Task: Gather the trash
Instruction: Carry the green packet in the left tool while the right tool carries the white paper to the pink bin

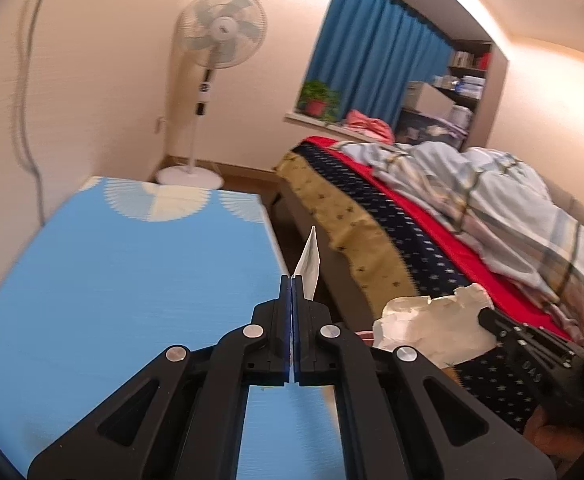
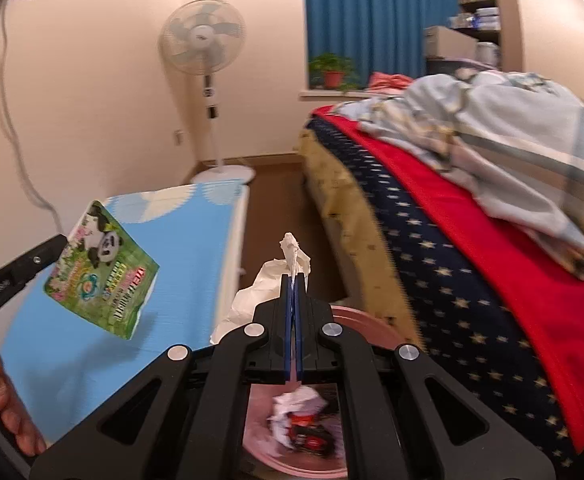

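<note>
My left gripper is shut on a green panda-print wrapper, seen edge-on here and face-on in the right wrist view, held above the blue table. My right gripper is shut on a crumpled white tissue, which also shows in the left wrist view. It hangs over a pink trash bin on the floor. The bin holds crumpled paper and a dark red wrapper.
A bed with red and star-print covers and a rumpled quilt stands on the right. A white standing fan is by the far wall. A blue curtain and a potted plant are at the window. A narrow floor strip runs between table and bed.
</note>
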The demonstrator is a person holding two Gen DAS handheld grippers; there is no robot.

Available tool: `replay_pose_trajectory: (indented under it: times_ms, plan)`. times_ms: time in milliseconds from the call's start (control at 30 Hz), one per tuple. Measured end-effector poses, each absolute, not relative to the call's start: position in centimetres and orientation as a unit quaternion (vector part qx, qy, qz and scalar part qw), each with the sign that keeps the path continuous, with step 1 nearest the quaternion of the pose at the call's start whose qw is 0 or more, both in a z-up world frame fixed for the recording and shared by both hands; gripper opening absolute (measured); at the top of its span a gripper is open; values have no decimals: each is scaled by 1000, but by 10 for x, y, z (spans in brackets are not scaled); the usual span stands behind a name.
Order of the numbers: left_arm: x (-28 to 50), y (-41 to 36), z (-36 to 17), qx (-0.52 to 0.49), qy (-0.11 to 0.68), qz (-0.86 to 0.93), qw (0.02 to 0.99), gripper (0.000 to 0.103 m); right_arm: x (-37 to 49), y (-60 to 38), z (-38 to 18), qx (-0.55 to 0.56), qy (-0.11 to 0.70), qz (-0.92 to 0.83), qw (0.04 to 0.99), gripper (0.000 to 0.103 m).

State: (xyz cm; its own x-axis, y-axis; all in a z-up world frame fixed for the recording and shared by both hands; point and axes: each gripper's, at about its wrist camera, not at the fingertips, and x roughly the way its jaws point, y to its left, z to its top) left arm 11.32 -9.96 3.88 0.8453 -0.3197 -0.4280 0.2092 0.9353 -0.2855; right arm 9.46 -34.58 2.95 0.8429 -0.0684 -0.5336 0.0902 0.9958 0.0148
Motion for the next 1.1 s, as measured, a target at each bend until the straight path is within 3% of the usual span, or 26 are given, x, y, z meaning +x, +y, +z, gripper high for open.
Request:
replay_pose_trajectory:
  times_ms: [533, 1100]
  plan:
    - [126, -186, -11, -115, 270, -222, 930, 0, 90, -375, -16, 6, 327, -160, 931, 1]
    - [140, -201, -69, -76, 347, -191, 915, 0, 102, -394, -69, 25, 391, -210, 896, 1]
